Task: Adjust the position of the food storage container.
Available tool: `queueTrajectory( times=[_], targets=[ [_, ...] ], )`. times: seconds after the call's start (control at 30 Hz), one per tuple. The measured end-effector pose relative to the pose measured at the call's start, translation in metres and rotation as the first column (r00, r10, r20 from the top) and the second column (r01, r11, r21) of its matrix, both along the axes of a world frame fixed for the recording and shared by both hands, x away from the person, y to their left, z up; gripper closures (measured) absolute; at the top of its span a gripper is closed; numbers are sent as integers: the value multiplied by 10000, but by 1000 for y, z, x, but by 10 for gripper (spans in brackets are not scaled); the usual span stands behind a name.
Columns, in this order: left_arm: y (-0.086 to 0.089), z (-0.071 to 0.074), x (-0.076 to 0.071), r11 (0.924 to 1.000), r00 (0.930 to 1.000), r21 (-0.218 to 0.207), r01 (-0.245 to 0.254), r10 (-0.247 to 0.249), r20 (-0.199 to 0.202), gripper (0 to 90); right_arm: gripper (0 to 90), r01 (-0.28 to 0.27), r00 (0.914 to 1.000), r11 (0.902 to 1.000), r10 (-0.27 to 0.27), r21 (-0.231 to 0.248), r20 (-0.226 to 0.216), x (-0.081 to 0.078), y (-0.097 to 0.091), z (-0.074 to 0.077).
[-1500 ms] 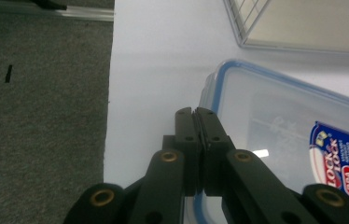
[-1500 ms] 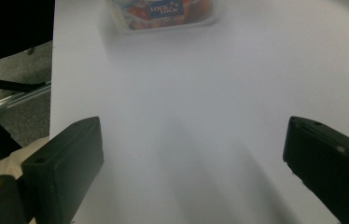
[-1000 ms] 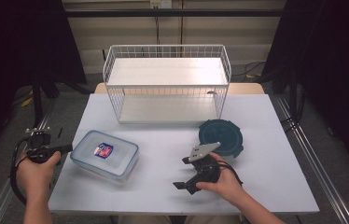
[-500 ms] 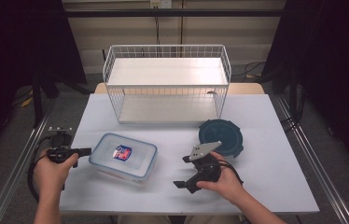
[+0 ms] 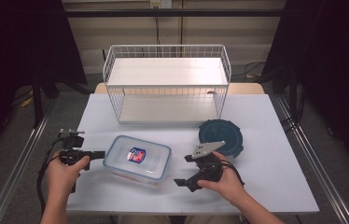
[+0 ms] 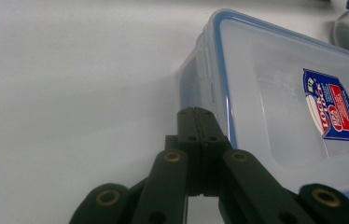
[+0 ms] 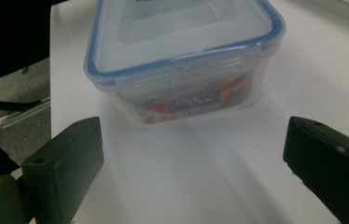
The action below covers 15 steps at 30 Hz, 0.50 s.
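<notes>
A clear rectangular food container (image 5: 137,158) with a blue-rimmed lid and a red-and-blue sticker lies on the white table (image 5: 275,158), left of centre. My left gripper (image 5: 101,153) is shut with nothing held, and its tips press against the container's left side. In the left gripper view the closed jaws (image 6: 196,114) touch the container's wall (image 6: 200,70) just below the lid's edge. My right gripper (image 5: 183,170) stands open to the right of the container. In the right gripper view the container (image 7: 182,60) sits ahead of the spread jaws (image 7: 198,140), apart from them.
A dark teal round lid (image 5: 221,136) lies just behind the right hand. A white wire basket (image 5: 168,84) with a shelf stands at the back of the table. Metal rails run along both table sides.
The left gripper has moved right and the container has slid right with it, toward the table's middle. The right gripper has stayed still and open.
</notes>
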<state>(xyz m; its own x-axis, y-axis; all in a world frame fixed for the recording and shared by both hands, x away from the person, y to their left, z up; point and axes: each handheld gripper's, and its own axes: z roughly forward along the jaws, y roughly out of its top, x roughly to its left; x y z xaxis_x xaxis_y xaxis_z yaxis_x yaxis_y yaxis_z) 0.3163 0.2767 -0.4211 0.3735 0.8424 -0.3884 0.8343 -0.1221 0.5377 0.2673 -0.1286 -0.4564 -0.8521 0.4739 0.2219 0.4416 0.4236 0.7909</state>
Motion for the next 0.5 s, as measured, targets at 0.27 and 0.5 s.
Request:
queueTrajectory(
  times=[0.27,0.5],
  targets=[
    [-13,-2,-5,9989,9994,-370,274,-281,-186,900,58,460,9989,9980,-455,439,-118,0,-5,4],
    [-21,-3,-8,9964,9977,-621,569,-590,-329,900,57,724,9971,9952,-706,659,-298,0,-9,4]
  ],
)
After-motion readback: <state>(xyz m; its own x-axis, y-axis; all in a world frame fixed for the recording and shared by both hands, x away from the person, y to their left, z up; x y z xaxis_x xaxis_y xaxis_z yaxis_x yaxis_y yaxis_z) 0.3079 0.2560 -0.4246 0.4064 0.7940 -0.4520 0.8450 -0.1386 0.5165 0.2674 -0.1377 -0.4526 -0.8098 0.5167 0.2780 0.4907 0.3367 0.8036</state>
